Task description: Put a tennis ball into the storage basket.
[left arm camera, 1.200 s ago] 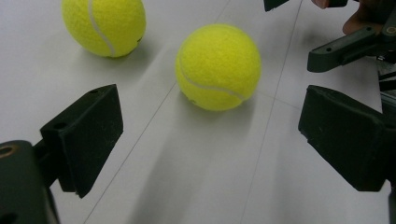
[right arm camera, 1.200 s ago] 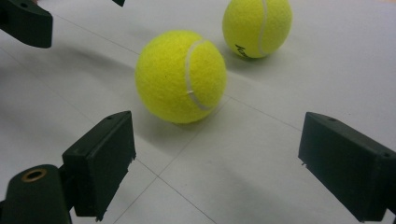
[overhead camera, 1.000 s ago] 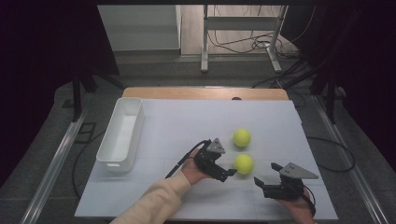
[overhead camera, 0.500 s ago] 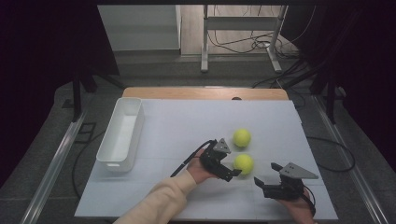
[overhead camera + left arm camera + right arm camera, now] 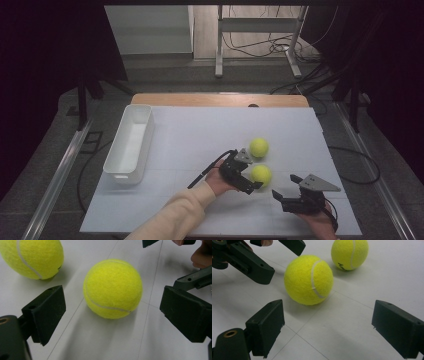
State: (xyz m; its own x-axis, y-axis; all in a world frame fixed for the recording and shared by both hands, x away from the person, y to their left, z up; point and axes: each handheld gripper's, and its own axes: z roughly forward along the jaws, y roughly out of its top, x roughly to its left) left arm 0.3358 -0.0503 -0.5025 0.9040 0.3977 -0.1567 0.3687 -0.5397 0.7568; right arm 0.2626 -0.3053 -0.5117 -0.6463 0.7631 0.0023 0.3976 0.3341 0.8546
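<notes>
The left gripper (image 5: 248, 178) has its jaws spread wide and reaches toward the near tennis ball (image 5: 261, 174), which lies free on the white table (image 5: 200, 135), just near of the far tennis ball (image 5: 259, 147). I judge the step is the approach; next the jaws must go around the ball and close. The right gripper (image 5: 287, 192) is also open, low at the near right. The white bin (image 5: 129, 145) stands far left.

Both hand-held grippers (image 5: 248, 176) (image 5: 286, 192) agape, low.
</notes>
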